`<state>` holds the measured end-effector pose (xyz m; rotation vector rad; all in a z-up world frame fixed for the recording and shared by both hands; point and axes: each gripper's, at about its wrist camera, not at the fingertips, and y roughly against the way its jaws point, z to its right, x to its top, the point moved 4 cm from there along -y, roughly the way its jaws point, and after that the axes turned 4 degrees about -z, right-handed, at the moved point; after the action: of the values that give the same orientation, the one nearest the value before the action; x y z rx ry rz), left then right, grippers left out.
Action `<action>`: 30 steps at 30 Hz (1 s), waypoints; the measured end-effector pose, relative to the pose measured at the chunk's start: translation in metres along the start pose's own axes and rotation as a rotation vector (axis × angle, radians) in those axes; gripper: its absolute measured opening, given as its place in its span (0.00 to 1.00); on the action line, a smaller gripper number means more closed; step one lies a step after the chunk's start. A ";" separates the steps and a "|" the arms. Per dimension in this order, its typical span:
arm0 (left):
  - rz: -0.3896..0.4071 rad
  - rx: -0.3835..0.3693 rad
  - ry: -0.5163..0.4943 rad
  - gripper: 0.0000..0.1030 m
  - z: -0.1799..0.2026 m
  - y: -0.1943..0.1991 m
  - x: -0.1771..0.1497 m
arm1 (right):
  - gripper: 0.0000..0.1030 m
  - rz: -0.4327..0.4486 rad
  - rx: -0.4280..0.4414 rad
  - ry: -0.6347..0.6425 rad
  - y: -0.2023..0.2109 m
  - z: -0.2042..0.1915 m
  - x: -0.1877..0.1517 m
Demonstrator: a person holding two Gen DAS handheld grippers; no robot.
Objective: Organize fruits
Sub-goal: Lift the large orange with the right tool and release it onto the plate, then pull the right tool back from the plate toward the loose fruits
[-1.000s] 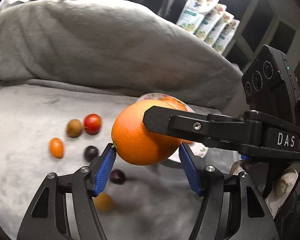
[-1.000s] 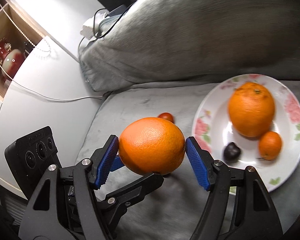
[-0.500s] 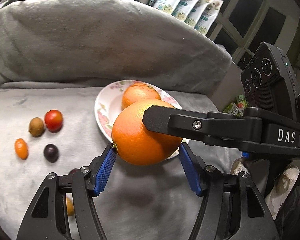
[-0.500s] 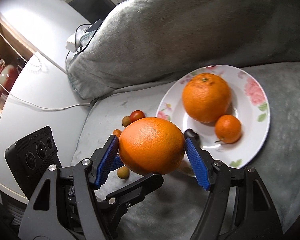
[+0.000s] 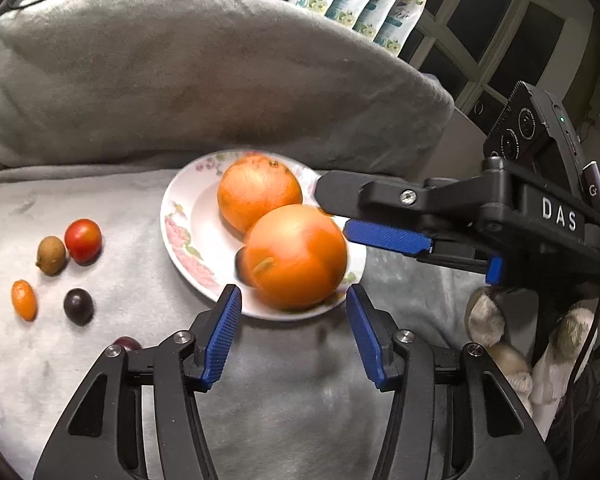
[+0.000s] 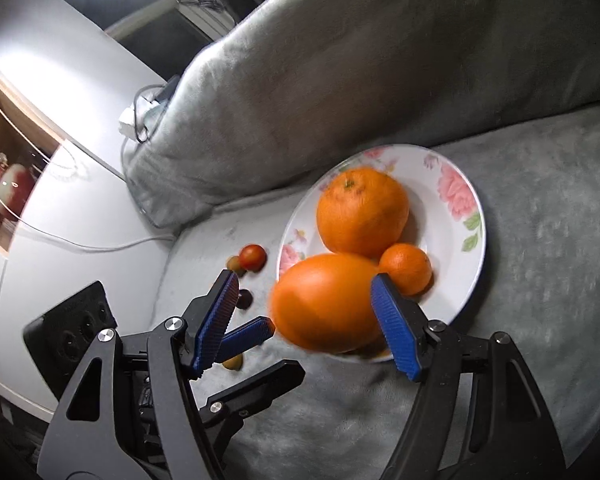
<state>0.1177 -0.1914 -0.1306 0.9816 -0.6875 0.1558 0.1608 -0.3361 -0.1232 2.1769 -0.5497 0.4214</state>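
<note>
A blurred large orange lies on the near edge of the floral plate, touching a second orange and a mandarin. Both the left gripper, its jaws just narrowed, and the right gripper stand released around it. Small fruits lie beside the plate on the grey blanket.

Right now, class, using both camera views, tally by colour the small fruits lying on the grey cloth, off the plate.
Red fruit: 1
Small orange fruit: 1
Brownish fruits: 2
Dark fruits: 2
Total: 6
</note>
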 end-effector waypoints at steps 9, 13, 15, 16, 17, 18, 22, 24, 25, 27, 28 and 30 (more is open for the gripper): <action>0.033 0.023 -0.037 0.51 0.007 0.014 -0.002 | 0.70 0.063 -0.016 0.019 0.021 -0.002 0.004; 0.040 0.029 -0.037 0.51 0.007 0.018 -0.003 | 0.70 0.075 -0.033 0.029 0.025 -0.001 0.001; 0.044 0.034 -0.040 0.51 0.006 0.020 -0.004 | 0.70 0.081 -0.043 0.041 0.027 -0.003 -0.001; 0.045 0.038 -0.041 0.51 0.006 0.020 -0.004 | 0.70 0.083 -0.047 0.046 0.028 -0.004 -0.001; 0.048 0.041 -0.042 0.52 0.006 0.022 -0.004 | 0.70 0.086 -0.053 0.055 0.029 -0.005 -0.002; 0.050 0.045 -0.042 0.54 0.006 0.022 -0.004 | 0.70 0.089 -0.058 0.061 0.029 -0.007 -0.002; 0.065 0.062 -0.041 0.61 0.003 0.027 -0.004 | 0.72 0.108 -0.090 0.092 0.034 -0.012 -0.006; 0.075 0.077 -0.045 0.62 0.001 0.030 -0.004 | 0.76 0.122 -0.107 0.105 0.036 -0.014 -0.008; 0.079 0.084 -0.048 0.62 0.000 0.032 -0.005 | 0.77 0.125 -0.111 0.105 0.037 -0.014 -0.009; 0.087 0.094 -0.049 0.62 -0.002 0.033 -0.005 | 0.77 0.129 -0.124 0.115 0.038 -0.015 -0.010; 0.091 0.098 -0.048 0.62 -0.003 0.035 -0.005 | 0.77 0.129 -0.128 0.118 0.038 -0.016 -0.010; 0.097 0.101 -0.048 0.62 -0.005 0.037 -0.005 | 0.81 0.134 -0.136 0.122 0.039 -0.016 -0.012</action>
<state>0.1008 -0.1653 -0.1090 1.0517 -0.7778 0.2543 0.1291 -0.3423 -0.0938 1.9769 -0.6403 0.5687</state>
